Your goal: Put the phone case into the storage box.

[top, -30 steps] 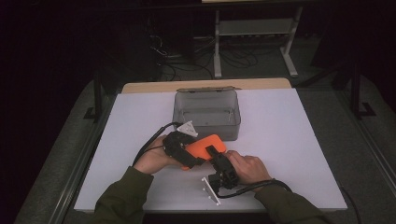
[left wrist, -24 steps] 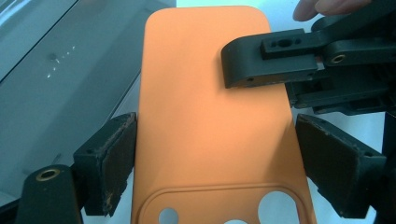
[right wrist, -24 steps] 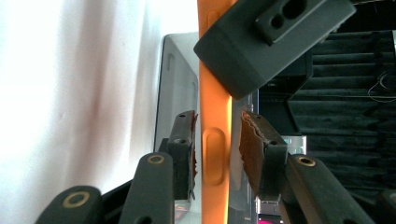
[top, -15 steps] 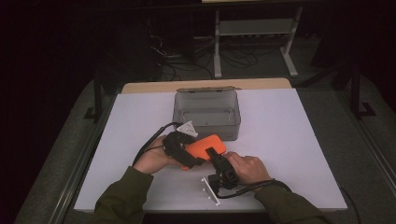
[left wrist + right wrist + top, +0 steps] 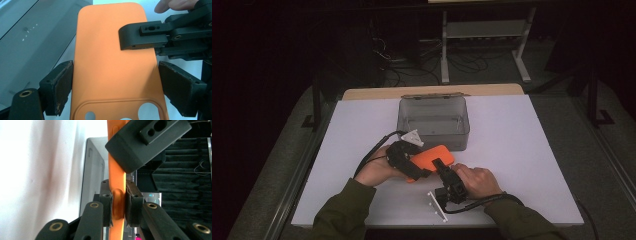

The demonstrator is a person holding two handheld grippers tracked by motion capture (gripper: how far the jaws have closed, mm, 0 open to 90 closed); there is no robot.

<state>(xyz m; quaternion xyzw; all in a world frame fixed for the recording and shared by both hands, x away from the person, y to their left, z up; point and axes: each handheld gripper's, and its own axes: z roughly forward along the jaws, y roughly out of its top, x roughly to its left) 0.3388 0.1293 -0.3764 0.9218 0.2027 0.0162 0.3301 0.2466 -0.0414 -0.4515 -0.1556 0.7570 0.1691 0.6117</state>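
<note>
Orange phone case (image 5: 432,158) sitting lower centre of high view, held above white table (image 5: 522,150), just in front of clear lidded box (image 5: 433,122).

Left gripper (image 5: 115,92): jaws flanking case's long sides near camera cutout; left pad touching, right pad showing slight gap, so grip uncertain.

Right gripper (image 5: 117,206): clenching case edge between both pads.

Judging progress: case lifted, passing between grippers midway; placing remaining, box appearing closed.

No readable brand or writing showing.
</note>
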